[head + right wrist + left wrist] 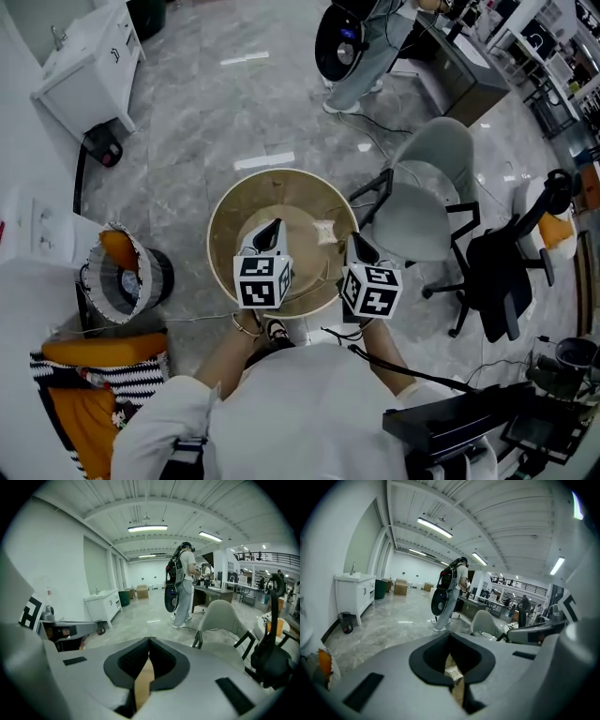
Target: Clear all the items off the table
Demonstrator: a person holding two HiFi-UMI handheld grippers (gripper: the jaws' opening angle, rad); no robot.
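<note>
The left gripper (450, 634) has its jaws pressed together on nothing, and so does the right gripper (149, 640) (tips meeting, empty). Both hover over the round wooden table (281, 192). A small pale wrapper (325, 231) lies there between them, nearer the right one. A grey chair (422, 211) stands just beside the table.

Right of the fingers (270, 232): grey chair (422, 211), black office chair (502, 272). Far ahead: standing person (361, 47) with backpack. Ahead-left: white cabinet (89, 66). Left: lined bin (127, 277), striped orange cloth (94, 375).
</note>
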